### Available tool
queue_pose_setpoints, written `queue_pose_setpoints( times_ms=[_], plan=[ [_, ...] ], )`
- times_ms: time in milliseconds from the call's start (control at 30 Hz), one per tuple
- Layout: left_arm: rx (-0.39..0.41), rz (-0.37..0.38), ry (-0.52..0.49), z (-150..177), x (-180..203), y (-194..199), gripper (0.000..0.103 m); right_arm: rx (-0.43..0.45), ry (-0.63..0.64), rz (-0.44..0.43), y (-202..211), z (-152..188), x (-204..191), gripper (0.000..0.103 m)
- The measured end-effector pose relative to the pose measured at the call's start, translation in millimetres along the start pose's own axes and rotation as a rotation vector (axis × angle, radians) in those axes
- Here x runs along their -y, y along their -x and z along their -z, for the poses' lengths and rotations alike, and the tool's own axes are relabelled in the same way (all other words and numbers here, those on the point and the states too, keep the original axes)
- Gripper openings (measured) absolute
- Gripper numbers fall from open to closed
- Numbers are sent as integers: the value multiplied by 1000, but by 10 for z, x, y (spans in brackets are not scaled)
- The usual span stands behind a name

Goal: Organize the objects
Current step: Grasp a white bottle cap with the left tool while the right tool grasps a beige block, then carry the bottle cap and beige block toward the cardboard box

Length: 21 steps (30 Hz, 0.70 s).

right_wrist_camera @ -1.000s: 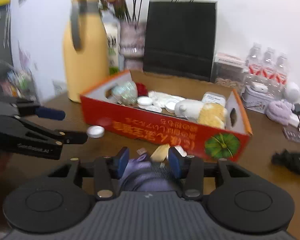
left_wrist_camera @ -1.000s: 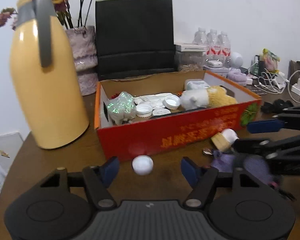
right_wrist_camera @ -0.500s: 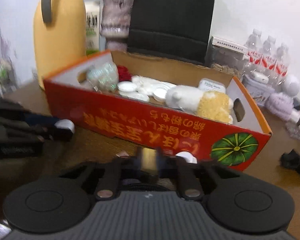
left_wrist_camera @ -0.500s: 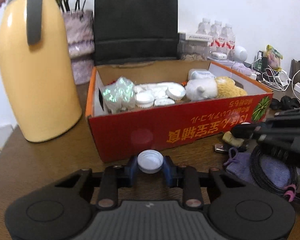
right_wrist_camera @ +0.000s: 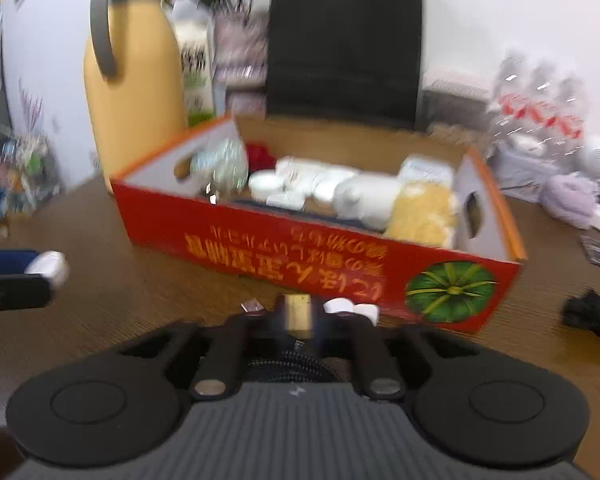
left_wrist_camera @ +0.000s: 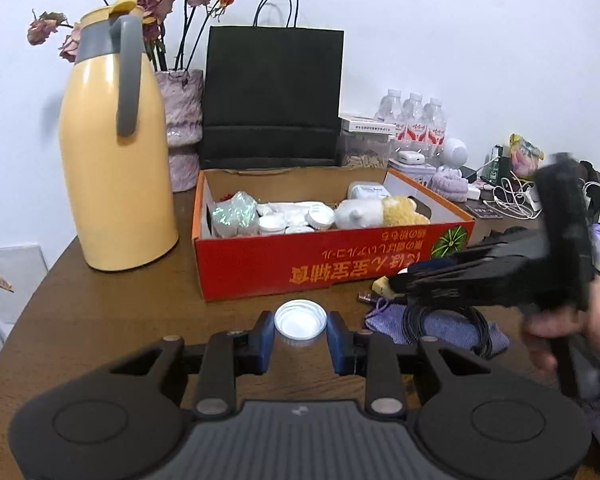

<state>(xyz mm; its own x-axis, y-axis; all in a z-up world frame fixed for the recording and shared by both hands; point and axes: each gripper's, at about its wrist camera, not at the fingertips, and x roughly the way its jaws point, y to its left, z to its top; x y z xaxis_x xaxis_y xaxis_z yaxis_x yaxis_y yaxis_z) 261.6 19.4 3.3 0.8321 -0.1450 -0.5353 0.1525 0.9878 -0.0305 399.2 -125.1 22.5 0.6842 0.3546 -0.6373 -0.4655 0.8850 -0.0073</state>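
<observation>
My left gripper (left_wrist_camera: 300, 326) is shut on a white round lid (left_wrist_camera: 300, 319) and holds it above the table, in front of the red cardboard box (left_wrist_camera: 340, 270). The box holds white lids, a plush toy and a shiny bag. My right gripper (right_wrist_camera: 298, 316) is shut on a small tan wooden piece (right_wrist_camera: 298, 312) just in front of the box (right_wrist_camera: 320, 248). It shows from the side in the left wrist view (left_wrist_camera: 396, 284), over a purple pouch (left_wrist_camera: 440, 326) with a coiled black cable.
A yellow thermos jug (left_wrist_camera: 116, 176) stands left of the box. A vase and a black paper bag (left_wrist_camera: 274, 92) stand behind it. Water bottles, chargers and cables crowd the back right. A white cap (right_wrist_camera: 352, 307) lies by the box.
My left gripper has closed on the white lid and lifted it. My right gripper has closed on the tan piece and raised it off the pouch.
</observation>
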Motion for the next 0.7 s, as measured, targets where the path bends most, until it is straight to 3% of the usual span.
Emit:
queue_pose_setpoints(
  times_ms=[100, 167, 233, 333, 500, 700],
  plan=[
    [-13, -17, 4, 31, -21, -30, 27, -22, -26, -27, -166, 2, 55, 37],
    [-22, -22, 9, 49, -44, -68, 27, -32, -109, -83, -186, 2, 167, 21],
    [-36, -24, 14, 66, -60, -119, 27, -30, -140, -103, -181, 26, 219, 21],
    [-52, -4, 27, 68, -50, -134, 27, -32, -130, -65, -109, 42, 193, 21],
    [-5, 50, 41, 52, 46, 212, 27, 132, -130, -54, 707, 110, 81, 21],
    [9, 141, 111, 338, 280, 818, 27, 218, -236, -156, 1742, 744, -150, 21]
  ],
)
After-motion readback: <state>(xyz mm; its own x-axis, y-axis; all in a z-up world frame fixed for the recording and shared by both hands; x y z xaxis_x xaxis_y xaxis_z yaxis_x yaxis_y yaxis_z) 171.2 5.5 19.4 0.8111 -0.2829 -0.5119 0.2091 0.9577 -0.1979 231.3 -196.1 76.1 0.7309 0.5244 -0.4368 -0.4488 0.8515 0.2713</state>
